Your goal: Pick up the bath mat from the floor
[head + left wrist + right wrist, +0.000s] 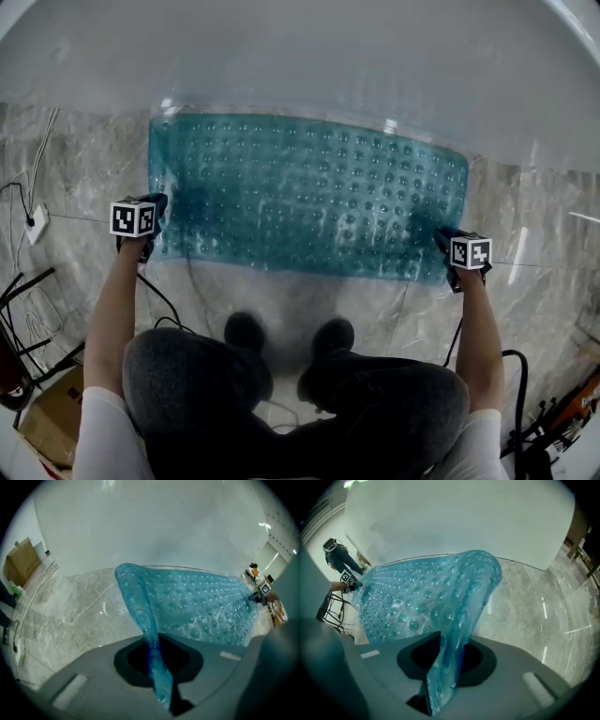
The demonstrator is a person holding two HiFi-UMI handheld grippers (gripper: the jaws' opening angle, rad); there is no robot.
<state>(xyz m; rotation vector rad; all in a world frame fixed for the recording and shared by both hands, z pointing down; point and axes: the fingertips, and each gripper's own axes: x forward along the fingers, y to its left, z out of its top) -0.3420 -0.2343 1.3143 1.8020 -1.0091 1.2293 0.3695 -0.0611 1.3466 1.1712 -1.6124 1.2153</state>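
Left gripper (pixel 153 217) at nine o'clock, right gripper (pixel 444 251) at four, both pinched shut on bath mat (pixel 309 197) corners; a jerky lift could slip that slick edge free.

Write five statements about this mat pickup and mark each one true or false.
1. The left gripper is shut on the left end of the bath mat. True.
2. The right gripper is empty. False: its jaws pinch the mat's right end.
3. The mat is red and smooth. False: it is translucent teal-blue and covered in round bumps.
4. The floor looks like grey marble tile. True.
5. A cardboard box stands on the mat. False: it sits on the floor by the person's left side, apart from the mat.
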